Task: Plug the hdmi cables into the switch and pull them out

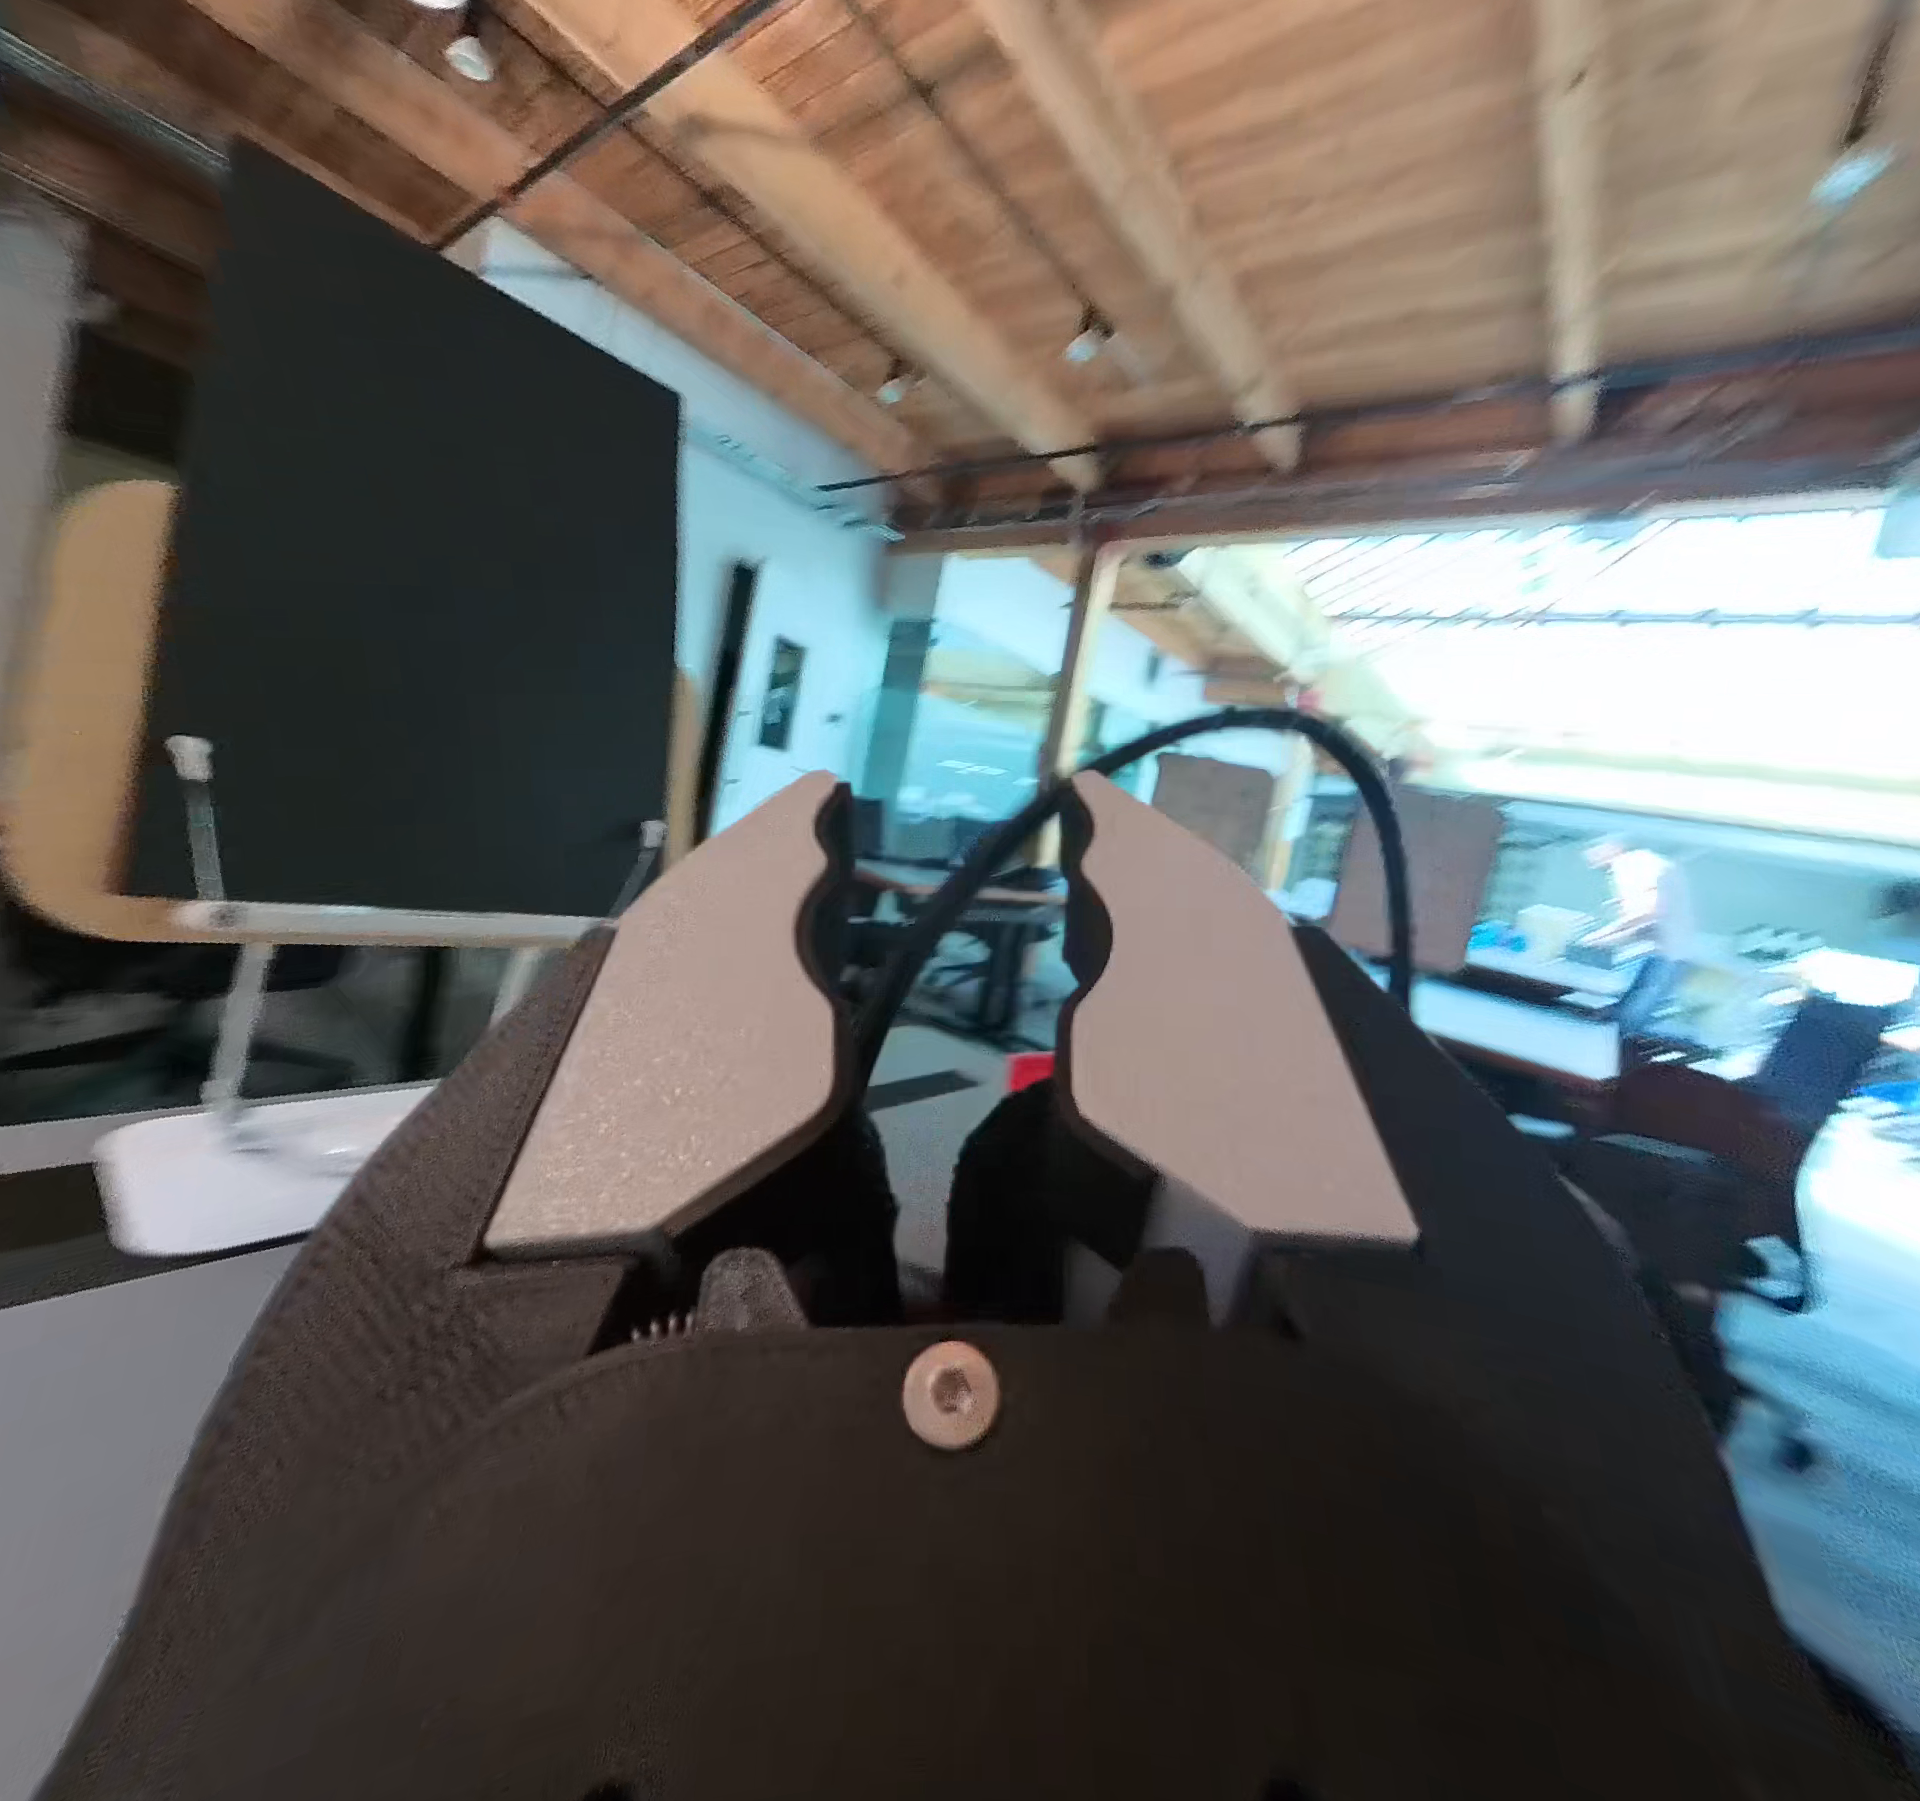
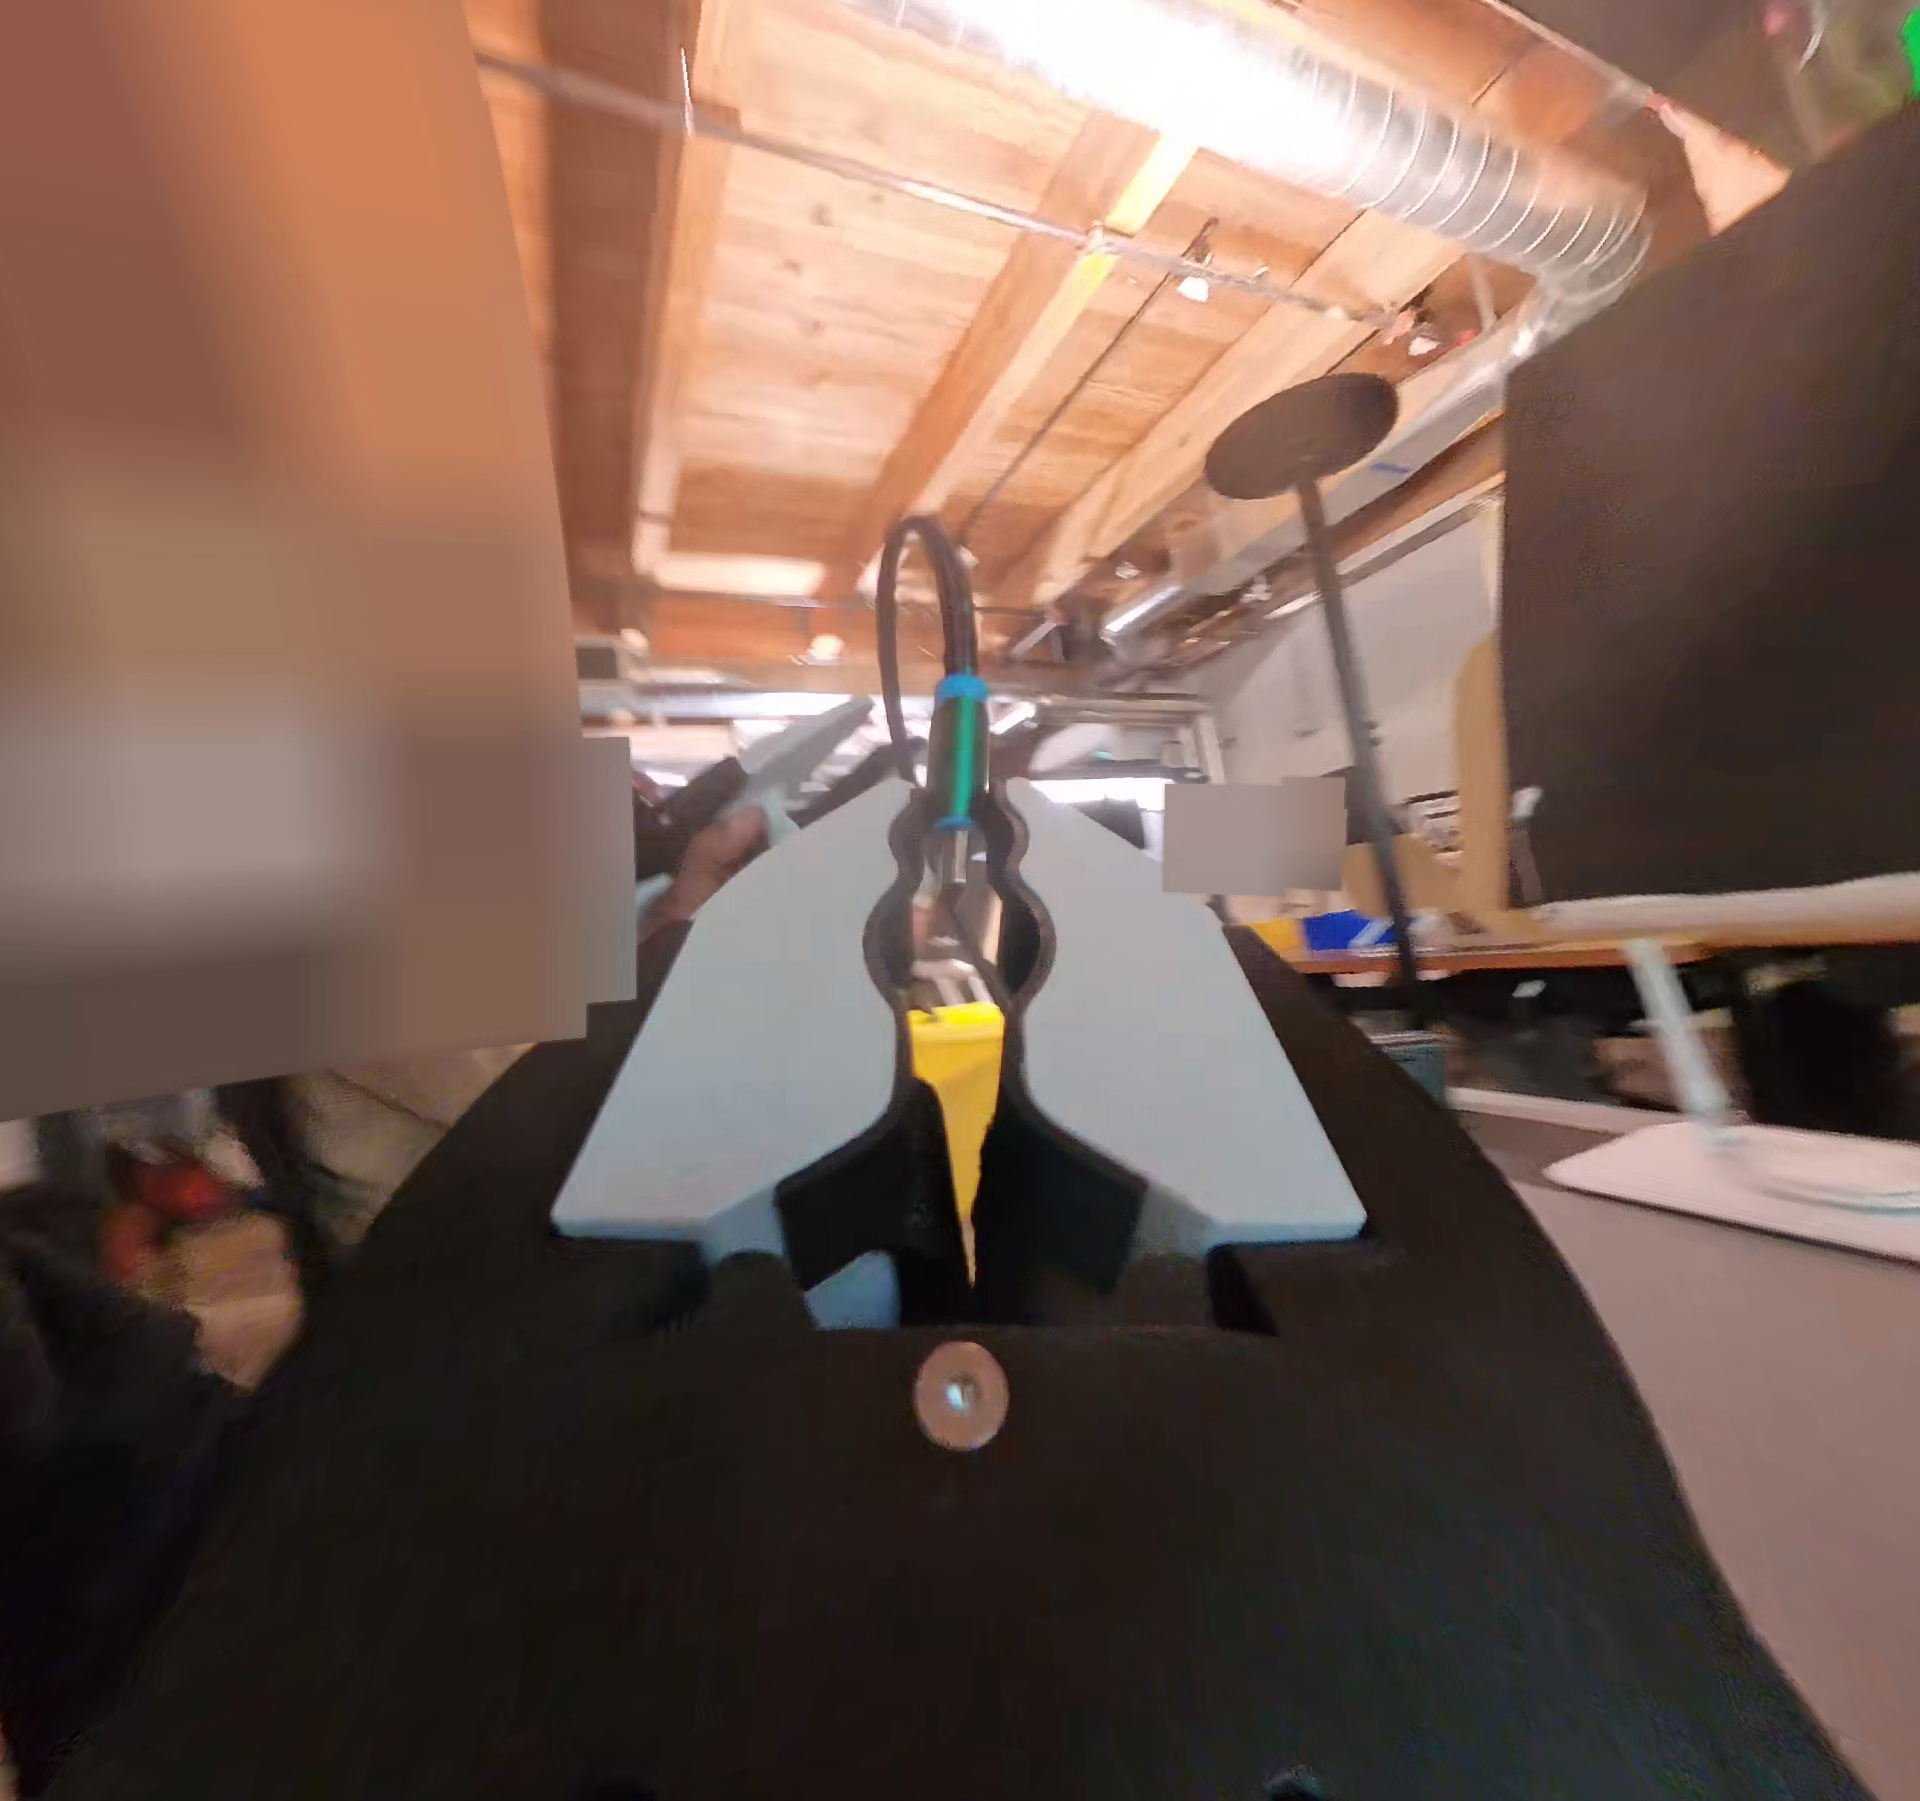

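Note:
In the left wrist view my left gripper [image 1: 951, 806] points up toward the ceiling with its grey fingers apart. A thin black cable [image 1: 1351, 795] runs down through the gap, close to the left finger, and arches up and over to the right. In the right wrist view my right gripper [image 2: 956, 795] is shut on an HDMI cable plug [image 2: 956, 754] with a green sleeve and blue bands. The plug sticks out past the fingertips, and its black cable [image 2: 894, 598] loops up and back down. A yellow piece [image 2: 961, 1055] shows in the gap behind the fingers. No switch is in view.
A white stand base [image 1: 208, 1201] and a black panel [image 1: 416, 608] stand on the grey table [image 1: 83, 1439] at left. The right wrist view shows a black panel [image 2: 1714, 556], a white base [image 2: 1745, 1180], a black round-headed pole [image 2: 1304, 432] and a hand [image 2: 717, 847].

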